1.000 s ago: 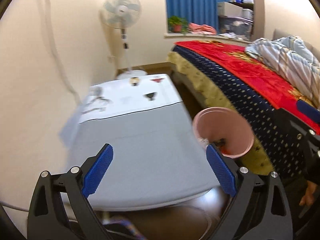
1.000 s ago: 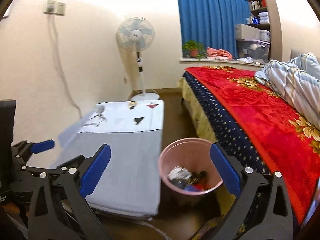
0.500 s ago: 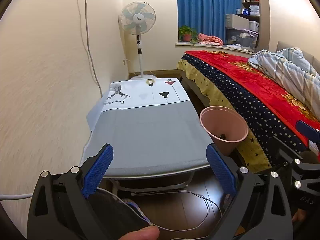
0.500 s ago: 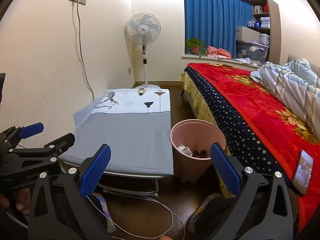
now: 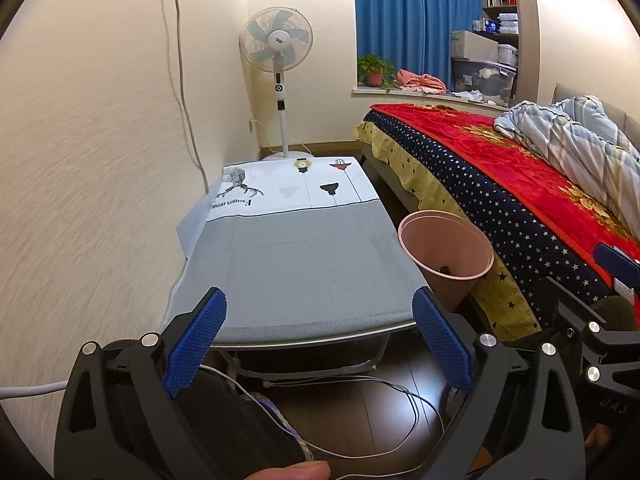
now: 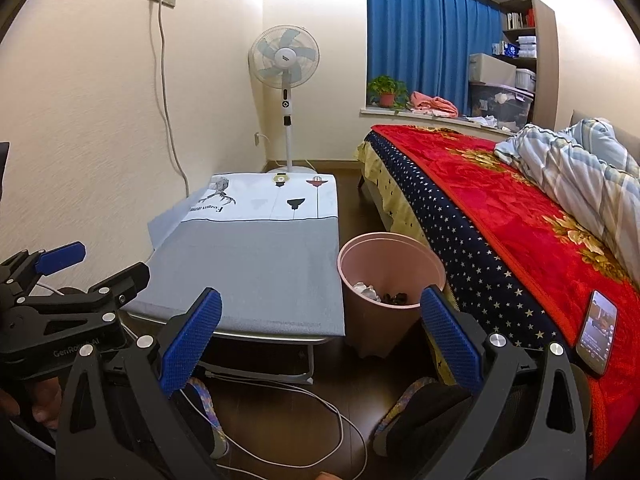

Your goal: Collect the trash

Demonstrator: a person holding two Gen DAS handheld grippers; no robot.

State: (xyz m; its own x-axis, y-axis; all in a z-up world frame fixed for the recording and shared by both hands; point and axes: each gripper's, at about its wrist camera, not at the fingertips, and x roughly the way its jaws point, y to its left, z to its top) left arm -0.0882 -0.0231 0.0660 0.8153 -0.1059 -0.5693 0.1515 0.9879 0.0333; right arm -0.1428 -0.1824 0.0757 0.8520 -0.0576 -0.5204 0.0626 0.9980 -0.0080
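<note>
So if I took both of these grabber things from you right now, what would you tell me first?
Left gripper: fingers wide open, empty, held low before the end of the grey-covered table.
Right gripper: also open and empty, beside the left.
Pink bin stands on the floor between table and bed; it already holds some trash.
No loose trash shows on the tabletop.
Left to do: look around for anything missed. Mind the phone on the bed edge and the white cable on the floor.

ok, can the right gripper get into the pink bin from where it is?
Probably yes. The right gripper is open and empty, and the pink bin stands ahead of it between table and bed, its mouth uncovered.
</note>
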